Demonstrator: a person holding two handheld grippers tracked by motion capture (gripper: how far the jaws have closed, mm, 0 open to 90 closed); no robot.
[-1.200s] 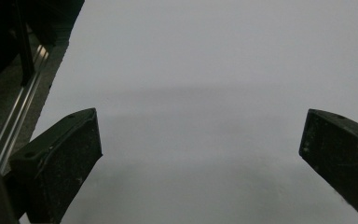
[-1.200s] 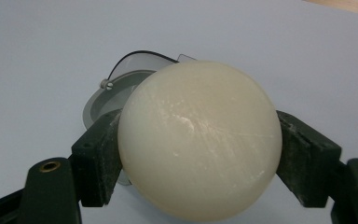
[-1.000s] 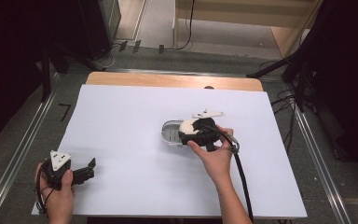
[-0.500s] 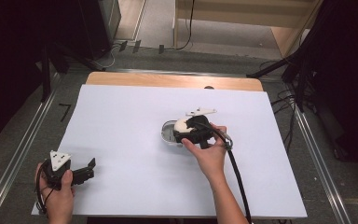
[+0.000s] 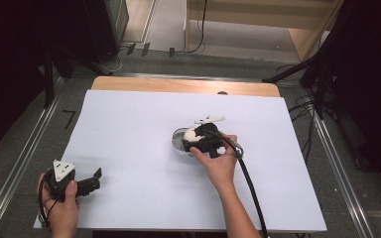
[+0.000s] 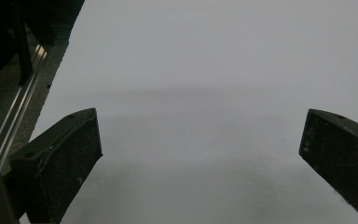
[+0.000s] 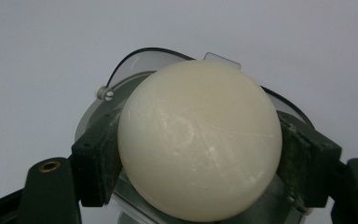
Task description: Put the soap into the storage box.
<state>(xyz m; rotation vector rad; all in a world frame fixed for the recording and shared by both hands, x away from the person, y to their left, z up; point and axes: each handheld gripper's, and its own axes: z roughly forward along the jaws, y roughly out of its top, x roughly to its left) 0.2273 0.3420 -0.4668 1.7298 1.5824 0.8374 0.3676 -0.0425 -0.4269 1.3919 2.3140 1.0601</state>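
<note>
right gripper lowered, white ball clamped between jaws, above metal dish

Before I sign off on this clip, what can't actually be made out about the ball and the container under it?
- Inside of the container: hidden in the right gripper view by the white ball.
- Whether the ball touches the container: hidden in the high view by the right gripper and hand.
- Container's near side: cut off by the bottom edge of the right gripper view.
- Left gripper: its open jaws frame bare white table sheet.
</note>
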